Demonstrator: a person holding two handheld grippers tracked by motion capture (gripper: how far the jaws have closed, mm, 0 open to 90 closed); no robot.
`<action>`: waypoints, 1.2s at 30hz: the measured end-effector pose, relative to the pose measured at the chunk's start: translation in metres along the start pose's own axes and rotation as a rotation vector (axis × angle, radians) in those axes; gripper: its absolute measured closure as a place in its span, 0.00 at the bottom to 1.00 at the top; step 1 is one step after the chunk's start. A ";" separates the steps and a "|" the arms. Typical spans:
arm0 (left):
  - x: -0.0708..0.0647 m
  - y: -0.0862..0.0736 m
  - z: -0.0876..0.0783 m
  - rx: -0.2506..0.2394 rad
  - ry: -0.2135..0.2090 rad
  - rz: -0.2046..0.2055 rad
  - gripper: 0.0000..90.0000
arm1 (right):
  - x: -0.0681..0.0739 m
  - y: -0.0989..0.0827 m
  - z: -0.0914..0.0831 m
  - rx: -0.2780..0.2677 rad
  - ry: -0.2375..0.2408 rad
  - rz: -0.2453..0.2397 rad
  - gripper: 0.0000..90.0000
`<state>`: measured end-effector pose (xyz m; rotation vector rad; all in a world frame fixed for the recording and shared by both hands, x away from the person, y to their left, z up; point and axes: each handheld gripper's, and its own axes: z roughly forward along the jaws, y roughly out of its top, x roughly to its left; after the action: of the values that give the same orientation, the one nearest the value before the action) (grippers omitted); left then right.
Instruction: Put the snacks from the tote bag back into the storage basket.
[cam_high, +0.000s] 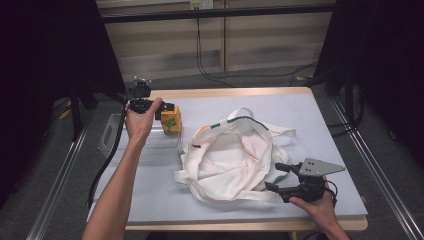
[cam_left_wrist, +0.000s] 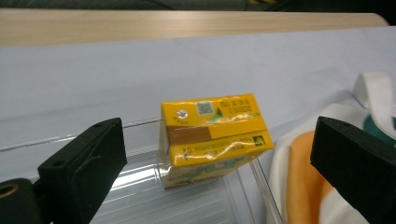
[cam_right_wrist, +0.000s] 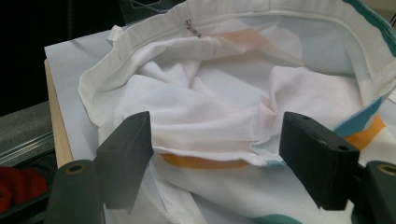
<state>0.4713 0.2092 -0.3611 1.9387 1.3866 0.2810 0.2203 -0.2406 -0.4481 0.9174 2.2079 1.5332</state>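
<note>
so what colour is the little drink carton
Yellow, with a brown band and green print; the drink carton shows best in the left gripper view.

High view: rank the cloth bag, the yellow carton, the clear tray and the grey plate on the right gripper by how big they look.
1. Cloth bag, largest by far.
2. Clear tray.
3. Grey plate.
4. Yellow carton.
Plate and carton look close in size; the plate sits nearer the camera, so that order is unsure.

The yellow carton (cam_left_wrist: 212, 137) bears printed text and a small code, too blurred to read.
</note>
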 end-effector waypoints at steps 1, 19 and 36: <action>0.001 -0.002 -0.003 -0.012 -0.006 0.006 0.04 | 0.000 0.000 0.000 0.000 -0.001 0.000 0.28; 0.010 -0.061 -0.051 -0.134 -0.071 0.159 0.04 | -0.001 0.000 0.001 0.000 -0.013 0.001 0.28; 0.002 -0.126 -0.100 -0.200 -0.112 0.273 0.04 | -0.001 0.000 0.002 -0.005 -0.020 0.006 0.28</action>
<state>0.3247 0.2733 -0.3738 1.9424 0.9822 0.4169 0.2219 -0.2401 -0.4486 0.9343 2.1883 1.5252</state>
